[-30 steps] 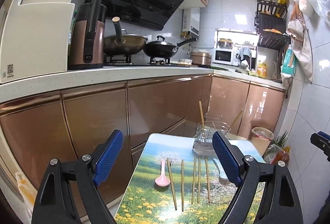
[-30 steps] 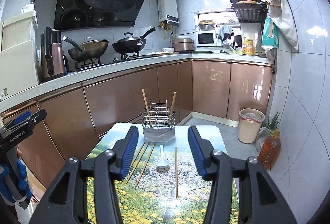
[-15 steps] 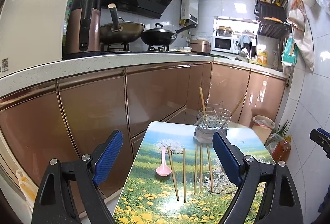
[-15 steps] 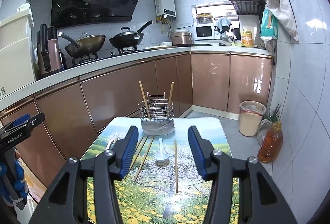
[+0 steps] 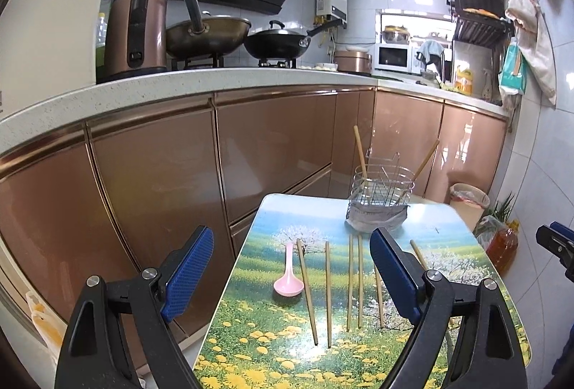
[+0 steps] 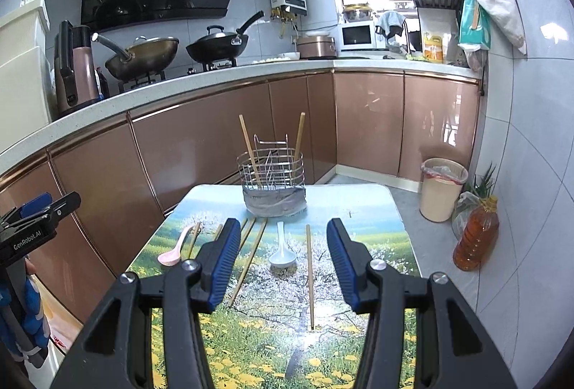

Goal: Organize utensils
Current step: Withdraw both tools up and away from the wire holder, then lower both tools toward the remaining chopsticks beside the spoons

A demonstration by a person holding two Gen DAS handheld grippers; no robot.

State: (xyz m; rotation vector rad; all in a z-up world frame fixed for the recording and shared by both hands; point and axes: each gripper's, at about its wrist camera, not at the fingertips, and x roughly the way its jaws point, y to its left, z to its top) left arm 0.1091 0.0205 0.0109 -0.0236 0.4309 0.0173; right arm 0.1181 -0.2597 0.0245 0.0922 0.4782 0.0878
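Step in hand: approach, as I judge; both grippers hang over the near end of the table and nothing is picked up yet.
Left gripper: jaws wide apart, nothing between them.
Right gripper: jaws partly apart, empty; the white spoon and one single chopstick show in the gap, lower down on the table.
Wire holder: at 12 o'clock, at the far end of the table, upright, with two chopsticks already standing tilted in it.
Loose chopsticks: flat on the table, near each other, long axis from 6 to 12 o'clock, far tips toward the holder.
Pink spoon: at 11 o'clock of the left gripper, bowl toward the camera, handle toward the holder.
Next move: probably to lower one gripper over one chopstick, close across its thin width, then stand it in the holder.
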